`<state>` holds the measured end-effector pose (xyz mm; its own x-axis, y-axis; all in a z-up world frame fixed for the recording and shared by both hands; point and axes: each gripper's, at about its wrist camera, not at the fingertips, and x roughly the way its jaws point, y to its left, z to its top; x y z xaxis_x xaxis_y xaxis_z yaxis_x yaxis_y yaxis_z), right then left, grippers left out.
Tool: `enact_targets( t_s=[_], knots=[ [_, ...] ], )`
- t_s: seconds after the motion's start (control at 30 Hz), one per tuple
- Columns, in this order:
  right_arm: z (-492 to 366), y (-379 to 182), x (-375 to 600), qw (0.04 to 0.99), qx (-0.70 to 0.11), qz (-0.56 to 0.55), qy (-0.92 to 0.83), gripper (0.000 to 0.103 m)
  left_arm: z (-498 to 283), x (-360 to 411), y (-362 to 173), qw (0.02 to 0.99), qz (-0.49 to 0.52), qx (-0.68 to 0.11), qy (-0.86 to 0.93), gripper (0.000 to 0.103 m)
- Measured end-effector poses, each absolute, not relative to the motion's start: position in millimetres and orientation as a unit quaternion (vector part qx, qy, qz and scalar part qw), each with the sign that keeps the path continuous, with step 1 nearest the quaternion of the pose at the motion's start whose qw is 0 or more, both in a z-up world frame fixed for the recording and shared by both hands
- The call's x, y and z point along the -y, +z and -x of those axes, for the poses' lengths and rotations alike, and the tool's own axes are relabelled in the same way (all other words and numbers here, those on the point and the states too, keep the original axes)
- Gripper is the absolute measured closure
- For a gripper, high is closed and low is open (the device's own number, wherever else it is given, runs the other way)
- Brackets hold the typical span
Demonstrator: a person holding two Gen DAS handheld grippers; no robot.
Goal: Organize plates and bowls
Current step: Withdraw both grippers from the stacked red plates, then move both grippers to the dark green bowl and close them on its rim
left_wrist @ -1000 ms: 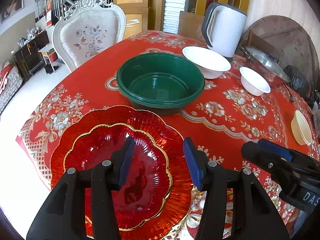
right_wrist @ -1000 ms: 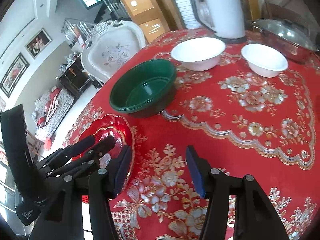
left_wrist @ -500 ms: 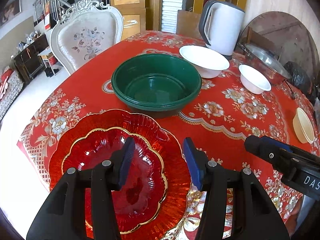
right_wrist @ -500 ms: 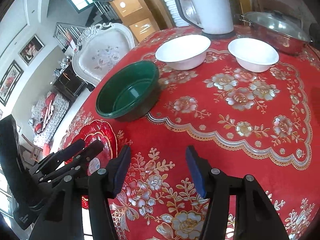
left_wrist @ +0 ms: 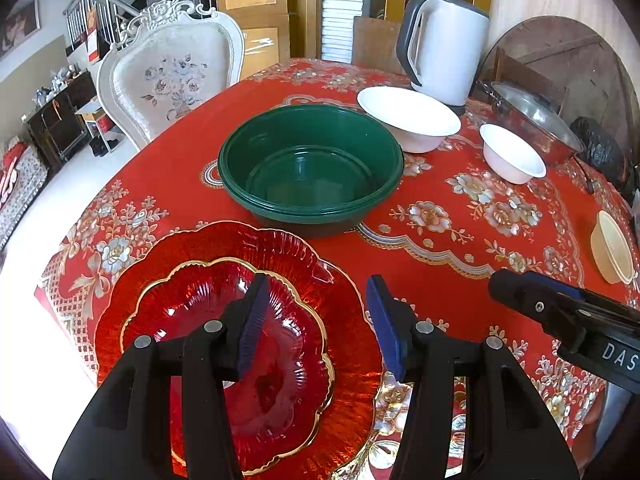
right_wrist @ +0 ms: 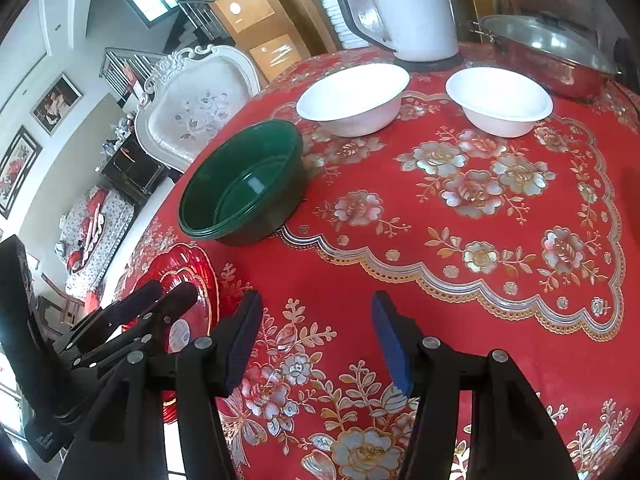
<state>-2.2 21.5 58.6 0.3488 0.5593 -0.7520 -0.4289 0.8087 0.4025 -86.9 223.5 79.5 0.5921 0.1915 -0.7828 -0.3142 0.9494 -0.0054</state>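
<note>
Red glass plates, a small scalloped one nested on a larger, lie right under the left gripper, whose parted jaws hold nothing and straddle their right rim. Just beyond sits the green bowl; the right gripper, equally parted and empty, hovers over bare tablecloth, with the white bowls well apart by the kettle.

This is a lived-in home, apparently a dining area open to a living room. A round surface wears a red floral cloth, with an ornate white upholstered chair drawn up to it. A white electric kettle and a lidded steel pan stand at the far edge. Behind are a railed staircase, framed pictures and a dark sideboard.
</note>
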Motion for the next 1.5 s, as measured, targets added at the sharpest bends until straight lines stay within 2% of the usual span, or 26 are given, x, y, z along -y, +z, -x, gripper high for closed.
enact_targets(
  t_s=[0.37, 0.53, 0.8, 1.5],
  knots=[
    [-18.7, 62.7, -46.1, 0.817, -0.484, -0.050, 0.310, 0.046, 72.1, -248.8, 87.6, 0.887, 0.072, -0.429, 0.157, 0.053],
    [-36.0, 67.5, -61.4, 0.817, -0.484, -0.046, 0.309, 0.046, 56.8, -280.4, 93.8, 0.874, 0.127, -0.449, 0.133, 0.053],
    [-62.0, 69.2, -82.9, 0.817, -0.487, -0.049, 0.305, 0.042, 27.2, -322.5, 101.9, 0.862, 0.149, -0.461, 0.148, 0.053],
    [-99.3, 44.6, -106.0, 0.802, -0.523, -0.065, 0.282, 0.042, -28.2, -371.5, 72.8, 0.833, 0.197, -0.495, 0.149, 0.053]
  ],
)
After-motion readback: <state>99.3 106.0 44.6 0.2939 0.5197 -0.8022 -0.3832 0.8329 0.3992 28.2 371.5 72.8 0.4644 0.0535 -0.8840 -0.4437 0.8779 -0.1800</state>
